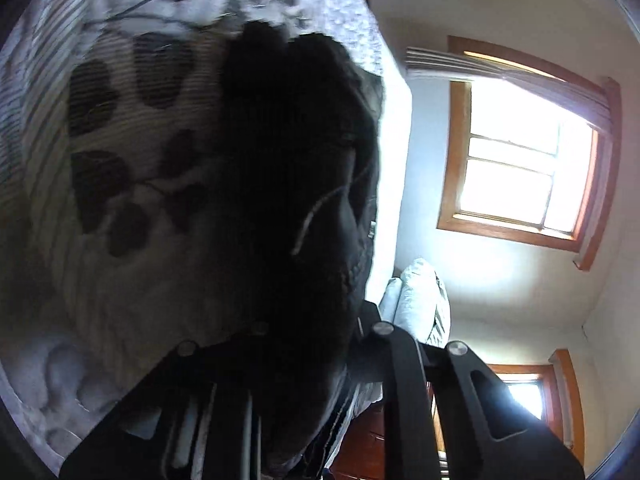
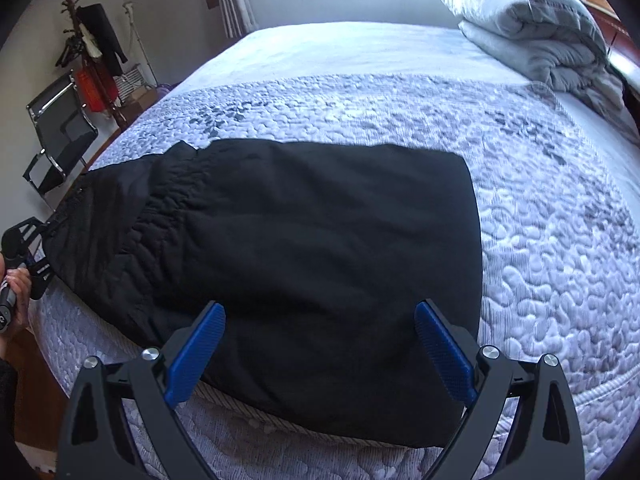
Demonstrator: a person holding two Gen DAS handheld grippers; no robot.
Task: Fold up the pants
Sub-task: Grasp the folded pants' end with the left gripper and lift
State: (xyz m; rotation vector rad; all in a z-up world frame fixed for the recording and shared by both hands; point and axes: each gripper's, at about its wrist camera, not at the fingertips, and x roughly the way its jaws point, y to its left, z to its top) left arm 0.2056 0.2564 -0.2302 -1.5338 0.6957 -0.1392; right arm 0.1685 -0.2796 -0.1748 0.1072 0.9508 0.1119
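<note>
Black pants (image 2: 300, 260) lie flat on the quilted bed (image 2: 540, 220), with the gathered waistband toward the left. My right gripper (image 2: 320, 356) hovers over the pants' near edge, its blue pads (image 2: 196, 360) wide apart and holding nothing. My left gripper (image 2: 34, 244) sits at the pants' far left end, held by a person's hand (image 2: 16, 292). In the left wrist view the black cloth (image 1: 288, 180) bunches up right between the left gripper's (image 1: 304, 364) arms and hides its fingertips; it is shut on the fabric.
A folded grey duvet (image 2: 532, 28) lies at the bed's far right corner. A black chair (image 2: 60, 136) and a coat stand (image 2: 92, 48) are by the wall left of the bed. A window (image 1: 520, 160) is in the far wall.
</note>
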